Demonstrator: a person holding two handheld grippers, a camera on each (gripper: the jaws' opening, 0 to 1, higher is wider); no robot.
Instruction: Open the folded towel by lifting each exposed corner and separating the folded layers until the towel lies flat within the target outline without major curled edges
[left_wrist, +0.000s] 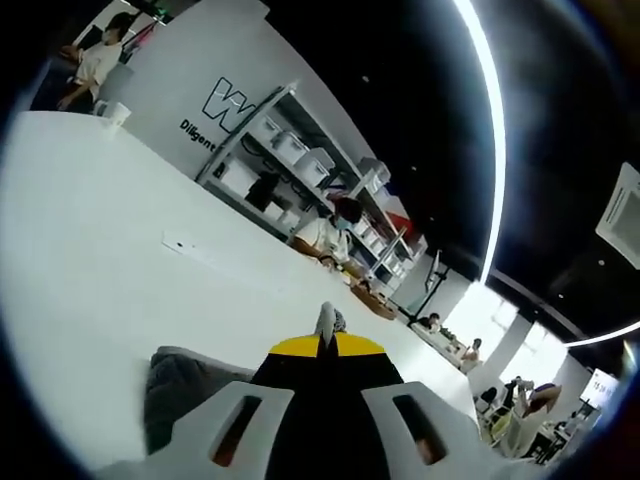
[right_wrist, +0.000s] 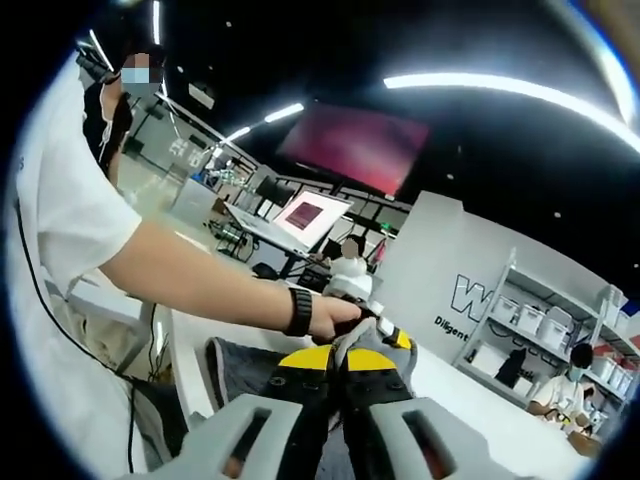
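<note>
Towel (right_wrist: 250, 365) grey, soft, limp; lies on white table (left_wrist: 90, 260). Left gripper (left_wrist: 327, 322) pinches corner; right gripper (right_wrist: 345, 352) clamps fold. Judged light, droops; grip corners.

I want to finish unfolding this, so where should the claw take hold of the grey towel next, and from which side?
Judging from the left gripper view, grip the grey towel at its rounded free edge on the white table, left of the left claw. Come in low from the table side, since that edge lies flat and exposed; which layer it belongs to is unclear.
</note>
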